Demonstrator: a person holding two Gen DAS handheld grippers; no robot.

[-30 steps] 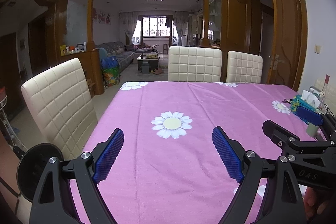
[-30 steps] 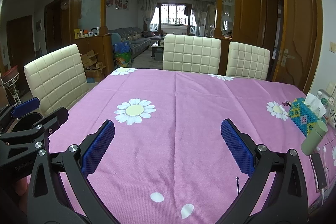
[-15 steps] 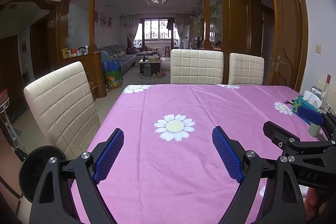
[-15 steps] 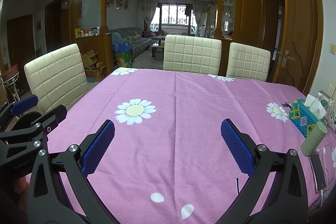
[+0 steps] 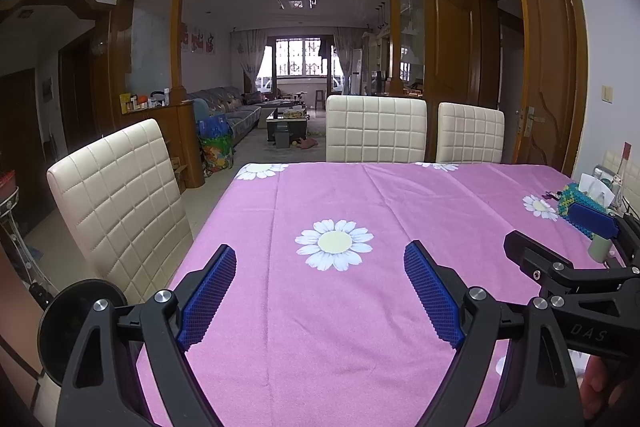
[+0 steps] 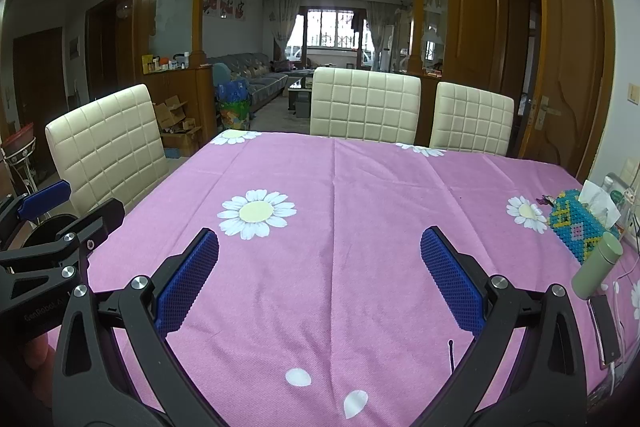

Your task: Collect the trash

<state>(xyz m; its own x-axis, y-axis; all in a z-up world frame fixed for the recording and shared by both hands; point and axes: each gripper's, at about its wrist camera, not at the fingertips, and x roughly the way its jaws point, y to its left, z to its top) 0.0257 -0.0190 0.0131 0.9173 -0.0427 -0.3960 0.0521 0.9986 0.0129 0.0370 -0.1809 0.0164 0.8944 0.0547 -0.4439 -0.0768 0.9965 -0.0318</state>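
A table with a pink daisy-print cloth (image 5: 360, 195) (image 6: 360, 195) lies ahead. I see no trash on it. My left gripper (image 5: 320, 291) is open and empty, held above the near left part of the cloth. My right gripper (image 6: 320, 275) is open and empty above the near edge. The right gripper also shows at the right of the left wrist view (image 5: 560, 263). The left gripper also shows at the left of the right wrist view (image 6: 60, 223).
A beaded blue tissue box (image 6: 576, 223), a green flask (image 6: 596, 265) and a dark phone (image 6: 606, 327) sit at the table's right edge. Three cream chairs (image 6: 364, 107) (image 6: 472, 119) (image 6: 108, 143) ring the table. A wooden door (image 6: 568, 39) stands right.
The left gripper has tilted or risen slightly, so the table sits lower in its view. The right gripper has barely moved. Both stay open.
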